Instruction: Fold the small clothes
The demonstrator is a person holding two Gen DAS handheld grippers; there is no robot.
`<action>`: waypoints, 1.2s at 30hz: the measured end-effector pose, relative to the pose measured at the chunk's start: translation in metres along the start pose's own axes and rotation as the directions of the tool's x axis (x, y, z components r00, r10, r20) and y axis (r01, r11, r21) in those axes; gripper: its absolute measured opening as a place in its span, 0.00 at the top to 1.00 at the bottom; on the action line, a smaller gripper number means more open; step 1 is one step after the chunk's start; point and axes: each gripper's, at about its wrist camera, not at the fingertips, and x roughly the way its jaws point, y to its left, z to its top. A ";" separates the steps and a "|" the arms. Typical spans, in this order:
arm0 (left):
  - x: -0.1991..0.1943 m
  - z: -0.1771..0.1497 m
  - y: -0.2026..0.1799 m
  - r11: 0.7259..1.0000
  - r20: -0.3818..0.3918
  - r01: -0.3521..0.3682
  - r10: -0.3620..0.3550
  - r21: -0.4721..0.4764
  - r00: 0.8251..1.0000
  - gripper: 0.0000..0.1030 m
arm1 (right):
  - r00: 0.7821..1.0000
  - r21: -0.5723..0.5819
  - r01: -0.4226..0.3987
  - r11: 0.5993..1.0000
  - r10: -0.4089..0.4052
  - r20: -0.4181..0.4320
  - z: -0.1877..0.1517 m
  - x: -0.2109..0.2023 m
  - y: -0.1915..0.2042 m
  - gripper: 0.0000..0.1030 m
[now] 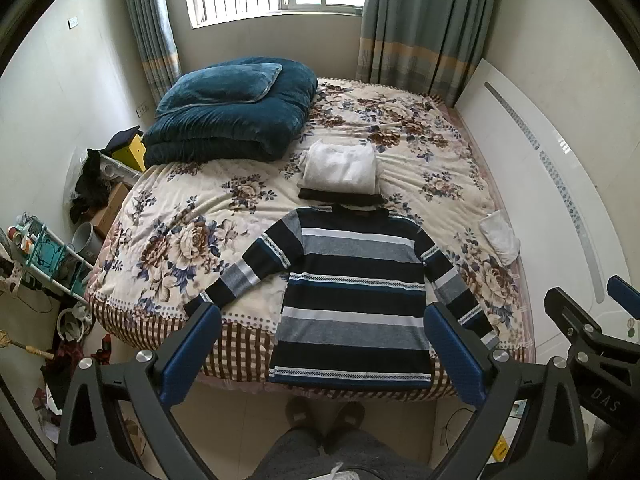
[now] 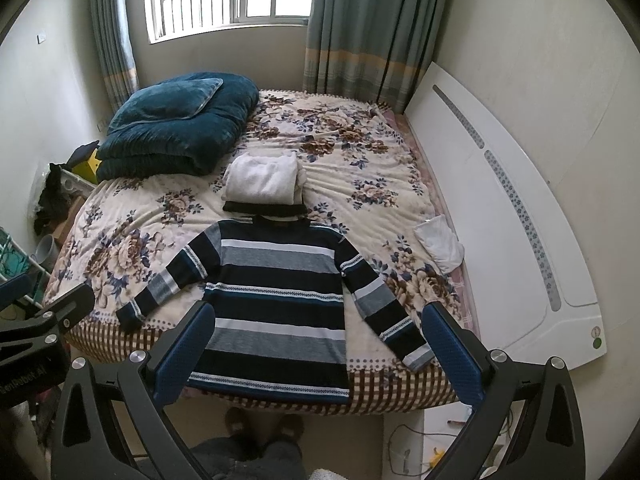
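Observation:
A striped navy, grey and white sweater lies flat on the floral bed, sleeves spread, hem over the near edge. It also shows in the right wrist view. My left gripper is open and empty, held above the near bed edge over the sweater's lower half. My right gripper is open and empty, over the sweater's lower right side. A stack of folded clothes, white on dark, lies just beyond the sweater's collar; it shows in the right wrist view too.
A folded teal quilt with a pillow sits at the bed's far left. A small white cloth lies near the right edge by the white headboard. Clutter and a rack stand on the floor at left. The person's feet are below.

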 end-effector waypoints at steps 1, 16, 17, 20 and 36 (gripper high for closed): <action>0.000 0.000 0.000 1.000 0.001 0.001 -0.001 0.000 1.000 0.00 | 1.000 0.001 0.000 1.000 0.000 0.001 0.001 0.000 0.001 0.00; 0.044 0.030 0.002 0.999 0.085 -0.031 0.029 0.022 0.996 0.00 | 1.000 0.061 -0.023 0.998 0.024 -0.009 -0.001 0.015 0.002 0.00; 0.059 0.033 0.002 0.998 0.100 -0.051 0.047 0.030 0.994 0.00 | 0.999 0.085 -0.027 0.996 0.029 -0.020 -0.005 0.024 -0.003 0.00; 0.102 0.025 0.005 0.996 0.131 -0.072 0.064 0.056 0.989 0.00 | 0.998 0.209 0.029 0.977 -0.015 -0.066 -0.023 0.068 -0.039 0.00; 0.404 -0.029 -0.063 0.987 -0.297 -0.127 0.150 0.098 0.943 0.00 | 0.893 0.822 0.313 0.477 0.149 -0.426 -0.287 0.415 -0.306 0.01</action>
